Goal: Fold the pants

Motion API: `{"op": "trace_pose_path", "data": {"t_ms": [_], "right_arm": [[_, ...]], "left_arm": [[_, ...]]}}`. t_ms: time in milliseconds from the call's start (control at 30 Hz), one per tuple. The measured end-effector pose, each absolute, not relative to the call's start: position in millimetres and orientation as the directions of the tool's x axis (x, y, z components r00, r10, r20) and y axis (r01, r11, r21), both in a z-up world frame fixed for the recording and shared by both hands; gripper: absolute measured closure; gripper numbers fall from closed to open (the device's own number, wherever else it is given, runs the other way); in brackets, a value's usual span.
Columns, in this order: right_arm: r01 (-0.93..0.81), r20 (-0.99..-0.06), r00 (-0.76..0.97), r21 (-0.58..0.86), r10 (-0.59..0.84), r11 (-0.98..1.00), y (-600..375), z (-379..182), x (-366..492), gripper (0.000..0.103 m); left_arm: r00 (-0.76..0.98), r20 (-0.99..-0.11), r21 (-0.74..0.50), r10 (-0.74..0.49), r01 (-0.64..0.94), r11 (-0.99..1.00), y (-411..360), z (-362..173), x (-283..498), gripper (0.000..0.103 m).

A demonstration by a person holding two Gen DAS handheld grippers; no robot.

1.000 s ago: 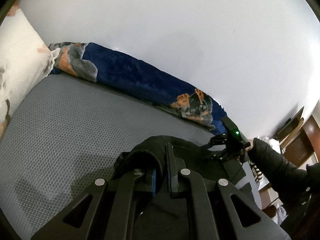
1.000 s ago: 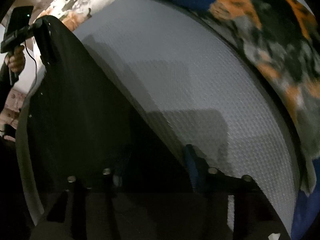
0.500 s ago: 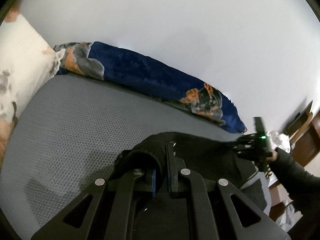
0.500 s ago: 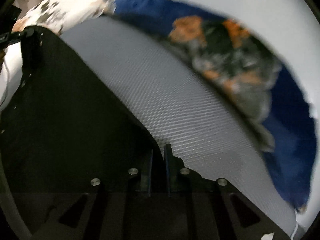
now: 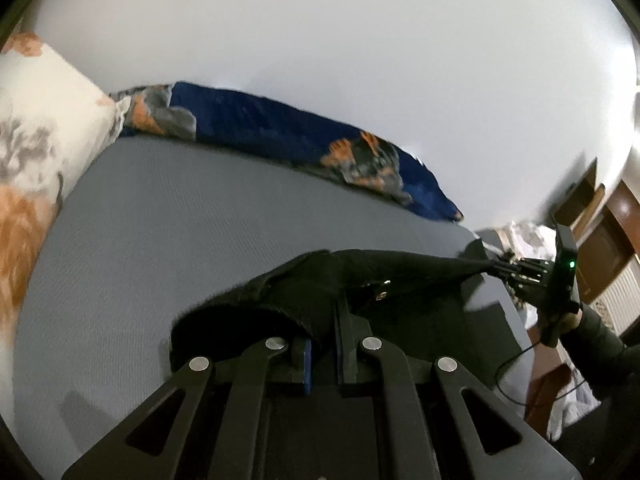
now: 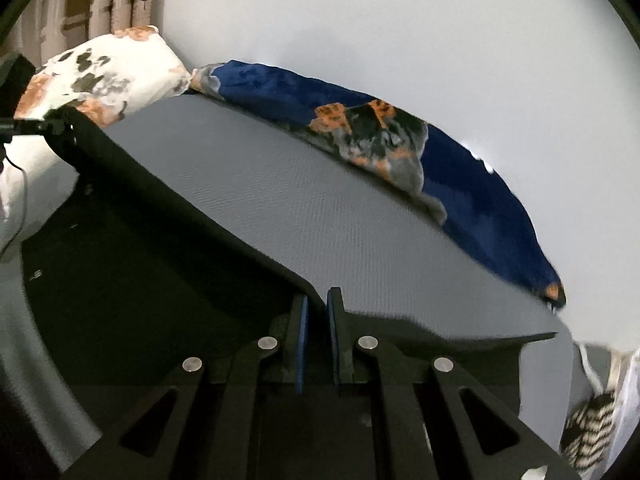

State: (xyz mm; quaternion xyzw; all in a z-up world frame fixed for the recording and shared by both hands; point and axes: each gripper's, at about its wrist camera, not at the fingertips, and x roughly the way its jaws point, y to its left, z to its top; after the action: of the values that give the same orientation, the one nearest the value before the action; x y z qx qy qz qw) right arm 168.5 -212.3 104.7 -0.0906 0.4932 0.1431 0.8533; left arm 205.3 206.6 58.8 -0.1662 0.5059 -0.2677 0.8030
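Black pants (image 5: 400, 272) hang stretched between my two grippers above a grey mattress (image 5: 200, 220). My left gripper (image 5: 322, 320) is shut on one bunched end of the pants. In its view the right gripper (image 5: 496, 266) holds the far end at the right. My right gripper (image 6: 318, 300) is shut on the pants' top edge (image 6: 160, 200); the cloth falls away to the left and below. In the right wrist view the left gripper (image 6: 48, 126) grips the far corner at the left edge.
A blue blanket with orange and grey print (image 5: 320, 144) lies along the white wall. A white floral pillow (image 5: 36, 128) sits at the bed's left end. Wooden furniture (image 5: 612, 232) stands beyond the bed's right end. Curtains (image 6: 100, 0) hang behind the pillow.
The right gripper has closed on the pants' edge and lifted it. Both grippers have moved apart, pulling the pants taut above the mattress.
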Motion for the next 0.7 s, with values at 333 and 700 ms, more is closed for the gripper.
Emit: {"op": "trace_pose_path", "data": {"t_ms": [333, 700], "right_arm": [[-0.279, -0.916, 0.338, 0.121, 0.216, 0.953, -196.3, 72.0, 80.8, 0.098], [-0.266, -0.952, 0.214, 0.159, 0.219, 0.951, -182.1, 7.0, 66.3, 0.098]], "left_arm": [[0.166, -0.829, -0.479, -0.534, 0.283, 0.831, 208.9, 26.9, 130.6, 0.087], [0.082, -0.918, -0.355, -0.388, 0.268, 0.896, 202.4, 2.9, 104.8, 0.053]]}}
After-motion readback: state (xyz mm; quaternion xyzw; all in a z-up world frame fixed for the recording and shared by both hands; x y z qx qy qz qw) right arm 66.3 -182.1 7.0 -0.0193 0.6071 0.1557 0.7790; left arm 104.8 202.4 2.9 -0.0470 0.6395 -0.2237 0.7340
